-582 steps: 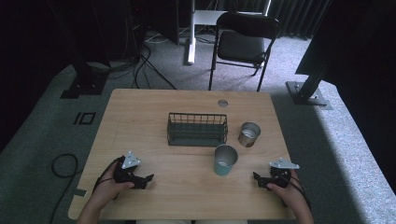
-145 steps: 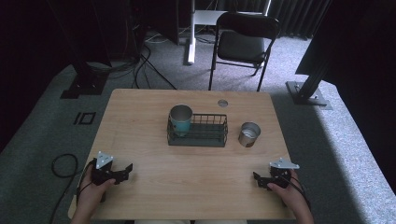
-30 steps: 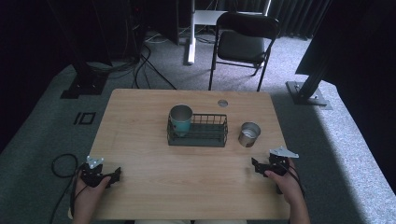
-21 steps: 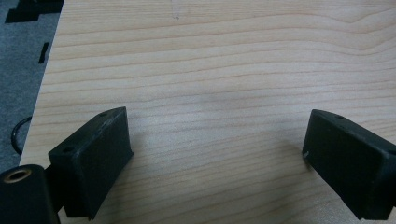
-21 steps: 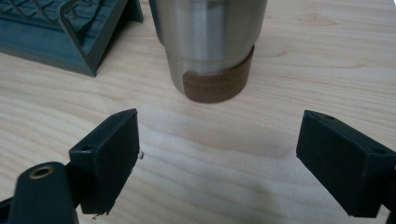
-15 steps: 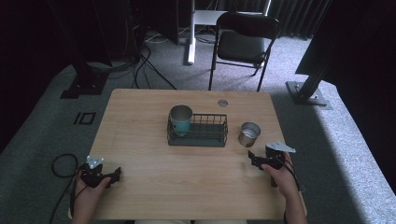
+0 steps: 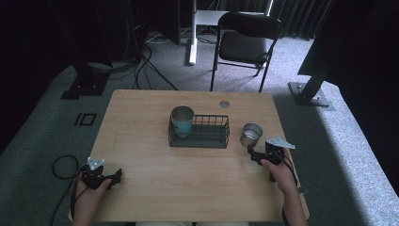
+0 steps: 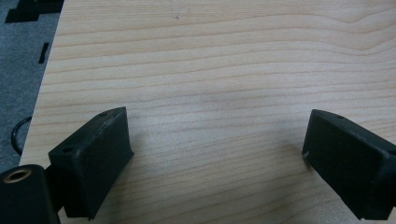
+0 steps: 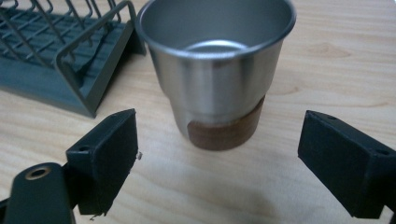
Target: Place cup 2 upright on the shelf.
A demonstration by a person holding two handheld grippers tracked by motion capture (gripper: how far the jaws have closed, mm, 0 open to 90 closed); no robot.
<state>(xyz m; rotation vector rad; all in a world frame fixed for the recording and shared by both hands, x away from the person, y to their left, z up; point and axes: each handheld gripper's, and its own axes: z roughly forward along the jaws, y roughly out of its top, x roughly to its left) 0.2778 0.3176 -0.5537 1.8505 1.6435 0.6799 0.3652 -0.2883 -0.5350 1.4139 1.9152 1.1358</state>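
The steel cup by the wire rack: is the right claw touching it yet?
Apart. In the right gripper view, the steel cup stands ahead of the open right claw, with bare table showing between each jaw and the cup's brown base.

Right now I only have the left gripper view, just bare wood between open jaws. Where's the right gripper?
Observer: The right gripper sits beside the steel cup, jaws open towards it, not touching.
Operator: Is that cup upright?
Observer: Yes, upright on the table, just right of the wire basket.
Operator: Anything in the basket?
Observer: A teal cup stands in its left end.
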